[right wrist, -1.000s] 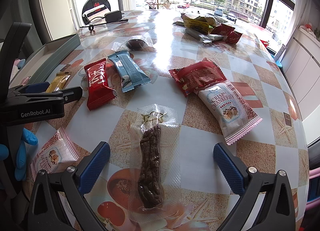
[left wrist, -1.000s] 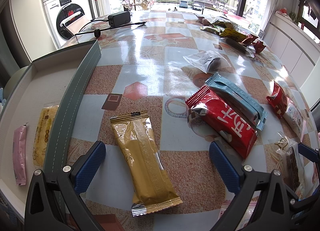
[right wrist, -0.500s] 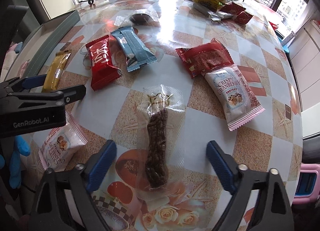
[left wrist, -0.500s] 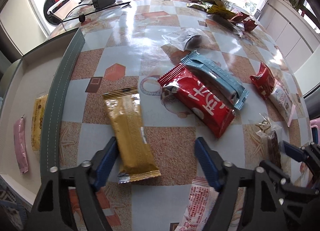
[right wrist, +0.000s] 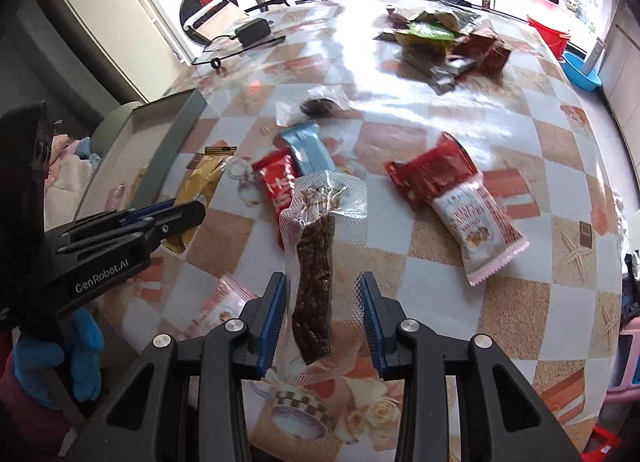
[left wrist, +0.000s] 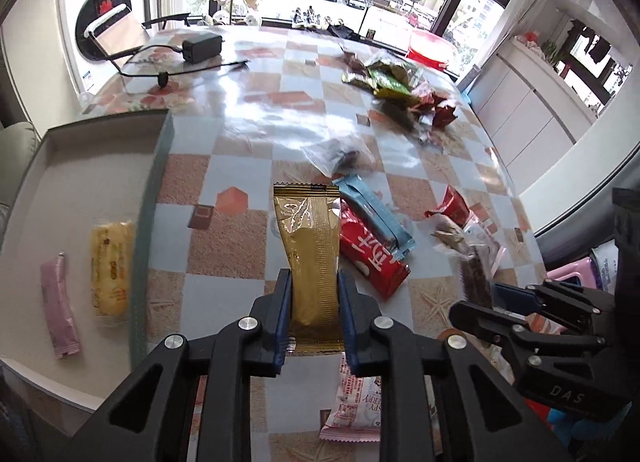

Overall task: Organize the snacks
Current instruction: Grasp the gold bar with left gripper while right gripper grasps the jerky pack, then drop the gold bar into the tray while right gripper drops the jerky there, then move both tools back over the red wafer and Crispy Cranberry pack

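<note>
Left gripper (left wrist: 314, 314): I have it clamped on the gold packet (left wrist: 312, 262); the jaws have just been closing and the blue pads now press on the wrapper's two long edges near its lower end.
Gold packet: I see it held up off the table (left wrist: 248, 126), its far end standing free in front of the red packet (left wrist: 372, 262) and the blue packet (left wrist: 372, 214).
Right gripper (right wrist: 322, 316): its jaws have just been closing too; I read them as narrow, gripping the clear pouch (right wrist: 320, 262) by its plastic edges.
Clear pouch: it holds a dark brown stick; I see it lifted clear of the table, its top end in front of the red packet.
Tray (left wrist: 154, 198): it sits at the table's left edge; inside lie a yellow packet (left wrist: 110, 262) and a pink packet (left wrist: 60, 306), side by side and apart.
Table, right side: a dark red packet (right wrist: 432, 174) touches a white cranberry packet (right wrist: 476, 226).
Table, far end: a loose heap of wrappers (right wrist: 444, 42) and a black adapter (left wrist: 202, 47) with its cable.
Near edge: a white and pink packet (left wrist: 360, 398) lies below my left gripper.
</note>
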The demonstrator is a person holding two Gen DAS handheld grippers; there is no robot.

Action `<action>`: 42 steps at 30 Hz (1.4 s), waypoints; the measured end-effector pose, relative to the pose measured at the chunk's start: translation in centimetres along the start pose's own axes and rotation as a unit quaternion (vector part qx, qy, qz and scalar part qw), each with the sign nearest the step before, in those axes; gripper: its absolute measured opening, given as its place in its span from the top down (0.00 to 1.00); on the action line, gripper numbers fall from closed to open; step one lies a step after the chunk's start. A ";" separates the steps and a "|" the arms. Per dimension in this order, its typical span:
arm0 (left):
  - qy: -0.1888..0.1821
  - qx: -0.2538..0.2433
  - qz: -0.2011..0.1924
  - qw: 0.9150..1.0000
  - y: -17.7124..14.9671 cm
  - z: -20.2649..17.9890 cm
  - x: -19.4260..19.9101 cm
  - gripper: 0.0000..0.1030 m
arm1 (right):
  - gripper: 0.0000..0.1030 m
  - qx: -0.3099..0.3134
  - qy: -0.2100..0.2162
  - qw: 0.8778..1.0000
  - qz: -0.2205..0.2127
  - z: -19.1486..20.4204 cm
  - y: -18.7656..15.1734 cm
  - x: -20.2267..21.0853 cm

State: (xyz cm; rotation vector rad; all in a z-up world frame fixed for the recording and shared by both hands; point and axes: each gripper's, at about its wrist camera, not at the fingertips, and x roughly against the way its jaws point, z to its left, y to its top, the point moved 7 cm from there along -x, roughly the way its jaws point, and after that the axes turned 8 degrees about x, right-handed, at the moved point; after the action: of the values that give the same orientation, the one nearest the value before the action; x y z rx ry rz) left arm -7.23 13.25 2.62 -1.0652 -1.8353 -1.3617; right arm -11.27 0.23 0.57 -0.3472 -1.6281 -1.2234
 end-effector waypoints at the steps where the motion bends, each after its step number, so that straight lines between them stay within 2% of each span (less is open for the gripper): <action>1: 0.006 0.003 -0.011 1.000 0.5 0.8 0.9 0.77 | 0.63 0.006 0.010 1.000 -0.001 1.0 0.9 -0.1; 4: 0.037 0.025 -0.038 0.998 1.8 4.5 3.2 0.76 | 0.63 0.023 0.042 0.999 -0.002 4.6 3.4 -1.1; 8: 0.089 0.071 -0.050 0.992 2.5 11.3 4.7 0.76 | 0.63 0.053 0.089 0.995 -0.002 10.7 7.0 -3.3; 11: 0.125 0.105 -0.044 0.986 2.5 15.9 4.7 0.77 | 0.63 0.067 0.132 0.989 0.001 15.5 9.6 -5.7; 14: 0.148 0.108 -0.025 0.983 1.9 18.5 3.4 0.75 | 0.63 0.082 0.151 0.985 0.005 19.1 12.0 -8.5; 15: 0.156 0.108 -0.023 0.981 1.7 18.9 3.0 0.68 | 0.62 0.087 0.155 0.984 0.008 19.9 12.6 -9.5; 16: 0.164 0.109 -0.022 0.980 1.2 19.4 2.8 0.51 | 0.57 0.090 0.154 0.984 0.013 20.4 12.9 -10.4; 17: 0.167 0.108 -0.026 0.980 1.0 19.5 2.7 0.40 | 0.54 0.093 0.140 0.986 0.017 20.4 13.2 -11.2; 18: 0.167 0.107 -0.036 0.979 0.9 19.6 2.7 0.25 | 0.43 0.093 0.122 0.988 0.019 20.0 13.3 -11.6; 19: 0.168 0.107 -0.052 0.979 0.9 19.6 3.0 0.22 | 0.21 0.090 0.107 0.990 0.017 19.2 13.2 -11.8; 21: 0.163 0.106 -0.077 0.978 1.1 19.4 3.4 0.22 | 0.01 0.078 0.061 0.995 0.002 16.2 13.0 -11.4; 24: 0.140 0.106 -0.095 0.980 1.7 18.6 3.6 0.21 | 0.01 0.049 -0.031 0.998 -0.015 9.4 12.0 -9.9; 26: 0.129 0.104 -0.106 0.980 2.1 17.1 3.5 0.21 | 0.01 0.005 -0.085 0.996 -0.024 4.0 11.1 -9.0; 29: 0.112 0.079 -0.116 0.984 2.6 13.7 3.1 0.21 | 0.01 -0.066 -0.142 0.987 -0.032 -3.5 9.5 -7.7; 32: 0.091 0.021 -0.096 0.991 2.4 8.8 1.5 0.18 | 0.01 -0.112 -0.186 0.975 -0.049 -9.1 8.5 -6.6; 34: 0.087 -0.017 -0.076 0.993 2.1 5.7 -0.1 0.18 | 0.01 -0.125 -0.206 0.969 -0.053 -11.7 8.3 -6.3; 37: 0.100 -0.055 -0.047 0.992 2.1 2.5 -3.5 0.18 | 0.01 -0.129 -0.207 0.969 -0.041 -13.9 8.1 -7.4; 39: 0.118 -0.055 -0.037 0.991 2.4 2.0 -5.8 0.18 | 0.01 -0.131 -0.194 0.972 -0.025 -14.5 7.7 -8.9; 40: 0.121 -0.050 -0.037 0.991 2.7 2.0 -6.8 0.18 | 0.00 -0.121 -0.208 0.970 -0.028 -14.6 7.6 -9.2; 42: 0.127 -0.037 -0.044 0.990 3.3 2.4 -8.5 0.18 | 0.00 -0.108 -0.208 0.971 -0.049 -14.3 7.9 -9.5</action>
State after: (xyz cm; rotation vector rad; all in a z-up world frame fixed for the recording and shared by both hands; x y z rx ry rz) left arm -0.20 13.93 -3.56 -0.8129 -1.6710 -1.5510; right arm 6.35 -5.17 -3.69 -0.7047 -1.8856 -1.4798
